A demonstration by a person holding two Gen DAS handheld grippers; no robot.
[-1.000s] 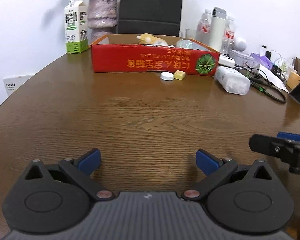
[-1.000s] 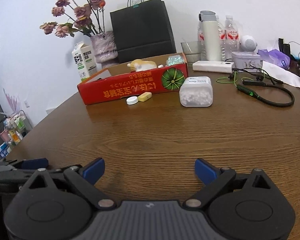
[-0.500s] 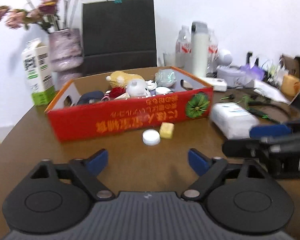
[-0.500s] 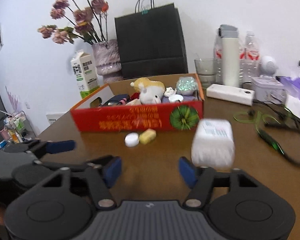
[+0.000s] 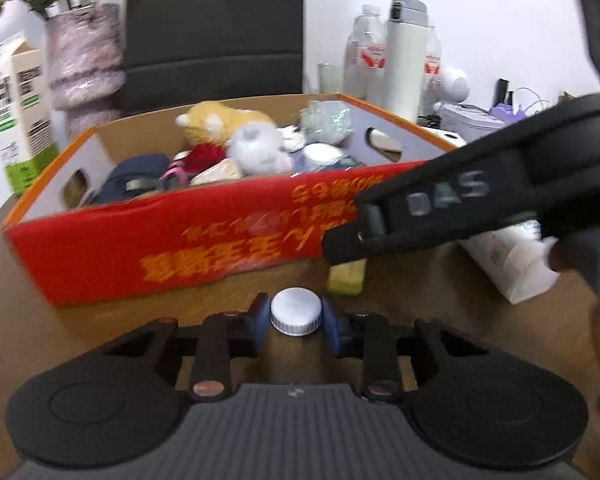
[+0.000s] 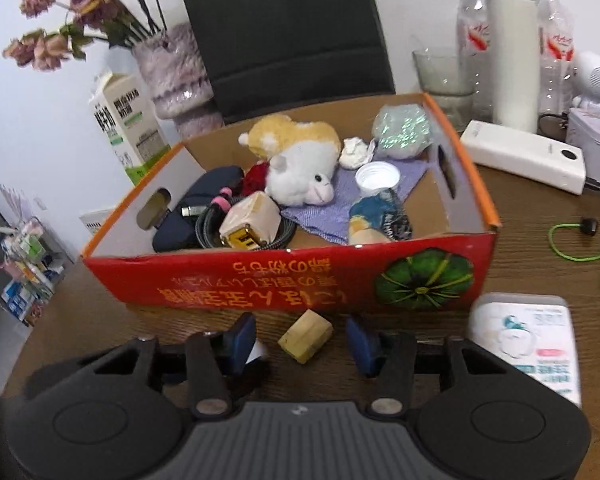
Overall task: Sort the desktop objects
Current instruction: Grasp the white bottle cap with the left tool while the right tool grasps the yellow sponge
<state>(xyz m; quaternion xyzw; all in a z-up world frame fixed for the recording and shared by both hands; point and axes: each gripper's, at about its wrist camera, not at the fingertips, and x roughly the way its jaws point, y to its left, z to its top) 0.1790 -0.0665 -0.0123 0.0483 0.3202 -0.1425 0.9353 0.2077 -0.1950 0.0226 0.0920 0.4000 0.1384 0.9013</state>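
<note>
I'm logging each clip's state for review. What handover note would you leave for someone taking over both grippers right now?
Left gripper: jaws closing around the white bottle cap, which sits on the table between the pads; looks touched, not lifted.
Right gripper: jaws closing, the yellow block lies between them with gaps on both sides, not gripped.
Both items lie just in front of the red box.
Done: the box already holds a plush toy, a charger, cables and a cloth.
Left: finish both grips and, presumably, drop cap and block into the box; the white tissue pack to the right may follow.
</note>
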